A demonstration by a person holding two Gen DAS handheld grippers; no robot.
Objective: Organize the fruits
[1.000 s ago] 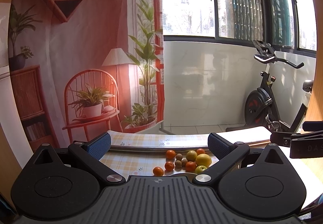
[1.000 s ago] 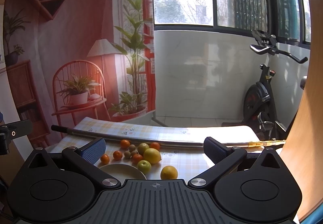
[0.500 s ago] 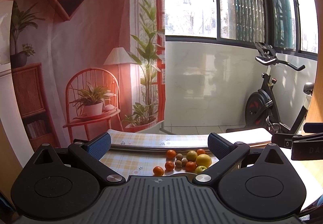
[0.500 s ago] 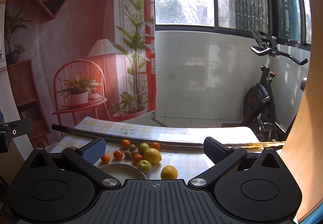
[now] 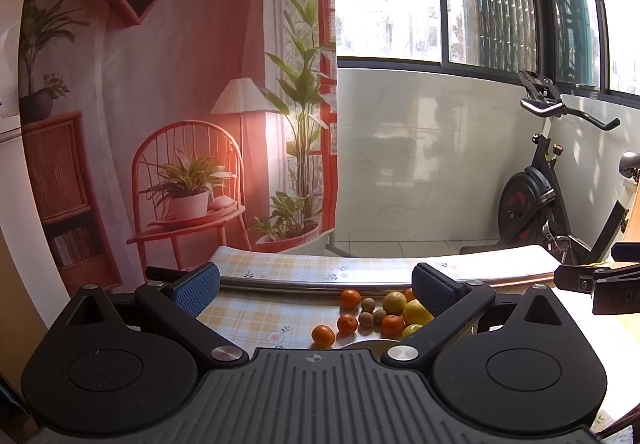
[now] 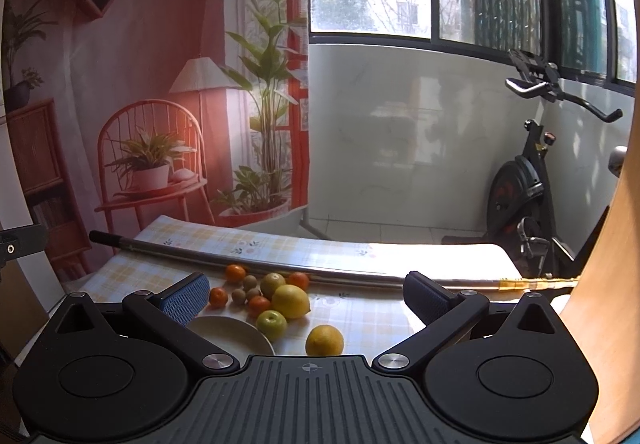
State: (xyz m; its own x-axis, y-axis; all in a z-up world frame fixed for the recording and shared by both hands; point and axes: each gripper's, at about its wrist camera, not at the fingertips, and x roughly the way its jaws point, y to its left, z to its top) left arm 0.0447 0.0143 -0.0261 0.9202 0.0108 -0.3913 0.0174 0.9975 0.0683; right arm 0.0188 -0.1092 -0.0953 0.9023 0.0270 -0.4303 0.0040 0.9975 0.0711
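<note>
A cluster of fruit lies on the checked tablecloth (image 6: 352,308): small oranges (image 6: 235,272), brown round fruits (image 6: 250,282), a large lemon (image 6: 291,301), a green apple (image 6: 271,324) and a lone yellow-orange citrus (image 6: 324,340). A white plate (image 6: 234,334) sits just left of the apple, empty. My right gripper (image 6: 306,294) hovers open above and short of the pile. In the left wrist view the same fruit cluster (image 5: 376,314) shows at centre right, and my left gripper (image 5: 316,290) is open, holding nothing. Part of the plate is hidden behind each gripper body.
A long metal rod (image 6: 280,270) lies across the table behind the fruit. An exercise bike (image 6: 528,196) stands at the right by the window wall. A printed backdrop (image 6: 140,104) hangs behind the table. The right gripper's body (image 5: 600,284) juts in at the left view's right edge.
Both views have drifted only slightly; the fruit, plate and both open grippers stay as they were.
</note>
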